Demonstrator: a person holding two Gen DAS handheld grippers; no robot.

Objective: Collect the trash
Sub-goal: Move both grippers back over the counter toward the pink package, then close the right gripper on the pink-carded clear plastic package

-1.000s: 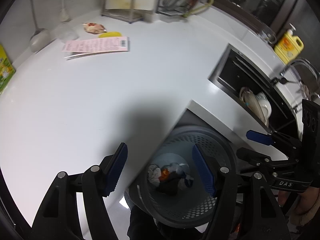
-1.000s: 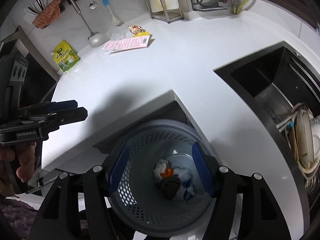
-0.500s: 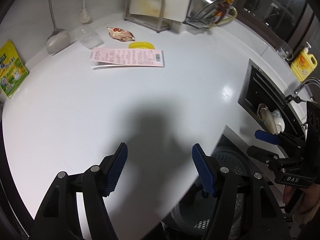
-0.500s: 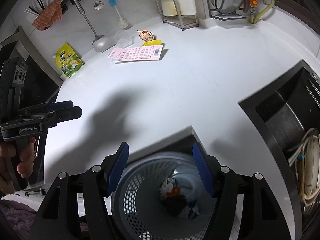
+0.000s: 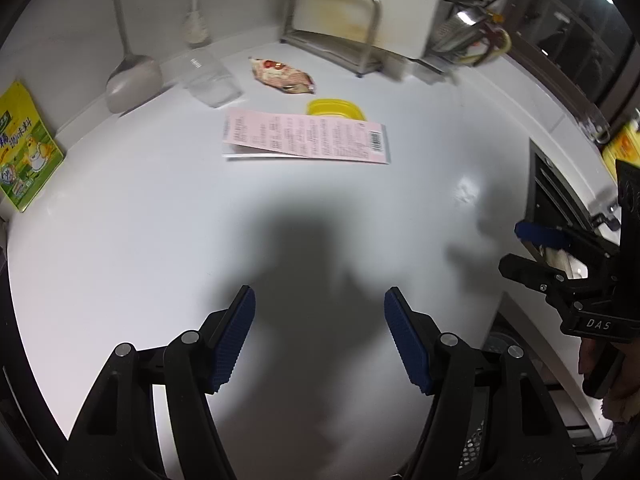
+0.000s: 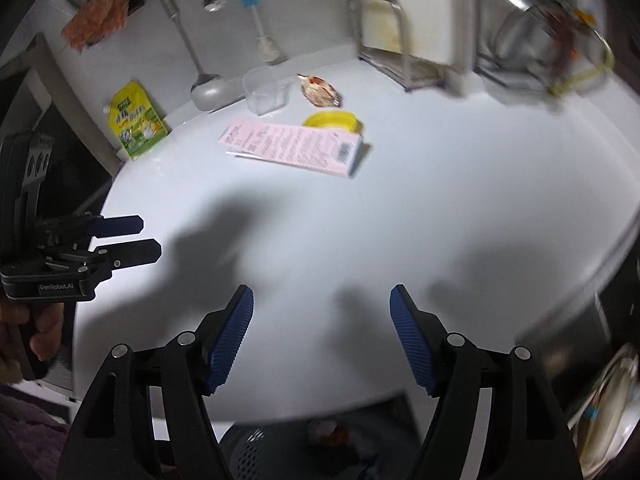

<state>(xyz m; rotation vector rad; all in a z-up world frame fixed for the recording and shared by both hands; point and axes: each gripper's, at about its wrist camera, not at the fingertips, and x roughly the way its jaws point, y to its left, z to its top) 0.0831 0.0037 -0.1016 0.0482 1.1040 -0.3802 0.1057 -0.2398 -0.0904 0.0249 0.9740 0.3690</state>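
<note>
Looking along your left gripper [image 5: 319, 336], you have its jaws apart with nothing between them, only shadowed white counter [image 5: 120, 240] beneath. The remaining trash lies well ahead at the far side: the pink receipt [image 5: 306, 138] flat on the surface, the yellow lid [image 5: 335, 109] touching its far edge, the snack wrapper [image 5: 282, 75] just beyond, and a clear plastic cup [image 5: 210, 84] near the wall. A flat sheet like that receipt will likely slide away from your pads rather than lift, and may push the lid along with it. Your right gripper [image 5: 532, 252] shows at the right edge here; if both go for the same cluster, the fingers could knock together.

From the right wrist view, your right gripper [image 6: 322, 336] also stands apart and empty, and its jaws have just been opening further. The receipt [image 6: 292, 148] and lid [image 6: 332, 120] sit close, so a wide bite may catch both unevenly and drop one. This picture is smeared, so a fast approach could overshoot into the cup [image 6: 262, 90] or the ladle [image 6: 206, 88] leaning beside it. The green pouch [image 6: 136, 120] looks like a kept product; I'd judge it a poor thing to grab. The bin [image 6: 248, 452] sits below the counter edge, partly hidden, so a carry back may clip that edge.
</note>
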